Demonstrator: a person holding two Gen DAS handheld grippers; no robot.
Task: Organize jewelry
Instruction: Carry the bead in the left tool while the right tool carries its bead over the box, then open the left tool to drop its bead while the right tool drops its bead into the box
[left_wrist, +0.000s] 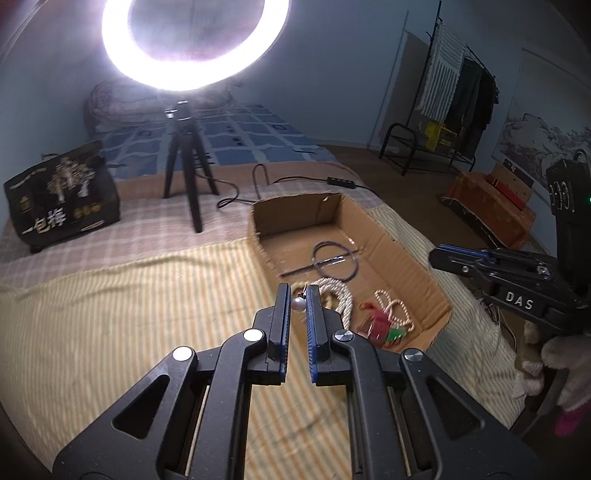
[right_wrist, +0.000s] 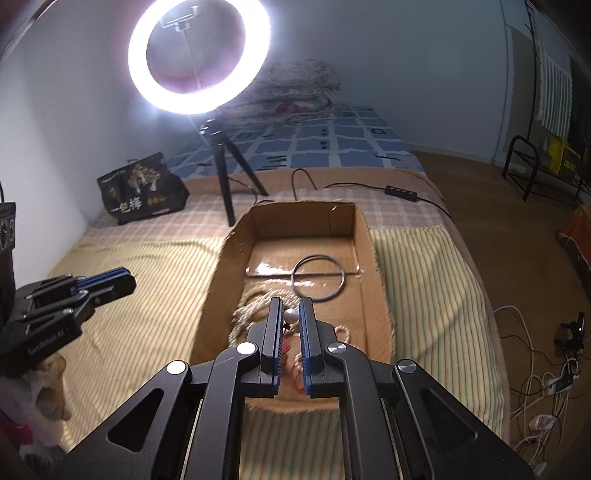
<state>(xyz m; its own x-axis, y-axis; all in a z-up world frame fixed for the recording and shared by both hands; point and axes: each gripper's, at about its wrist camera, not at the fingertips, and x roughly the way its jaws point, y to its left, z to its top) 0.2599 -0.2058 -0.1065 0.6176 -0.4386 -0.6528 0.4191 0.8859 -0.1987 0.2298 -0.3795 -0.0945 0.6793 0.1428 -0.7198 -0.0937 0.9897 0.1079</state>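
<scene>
A shallow cardboard box (left_wrist: 417, 269) lies on the bed and holds a thin metal hoop (left_wrist: 334, 260), a coiled cream rope necklace (left_wrist: 341, 295), a beaded string (left_wrist: 393, 308) and red and green pieces (left_wrist: 376, 326). My left gripper (left_wrist: 298, 295) is shut on a silver pearl earring (left_wrist: 298, 303) at the box's near left edge. My right gripper (right_wrist: 291, 314) is shut on a white pearl earring (right_wrist: 290, 315) above the box (right_wrist: 231, 266), over the rope coil (right_wrist: 251, 310). The hoop (right_wrist: 319, 275) lies further in. Each gripper shows in the other's view: right (left_wrist: 458, 256), left (right_wrist: 107, 282).
A lit ring light on a black tripod (left_wrist: 188, 177) stands behind the box, with its cable and switch (left_wrist: 341, 181). A black printed bag (left_wrist: 62, 195) sits far left. A striped yellow blanket (left_wrist: 129, 314) covers the bed. Cables lie on the floor (right_wrist: 543, 406) at right.
</scene>
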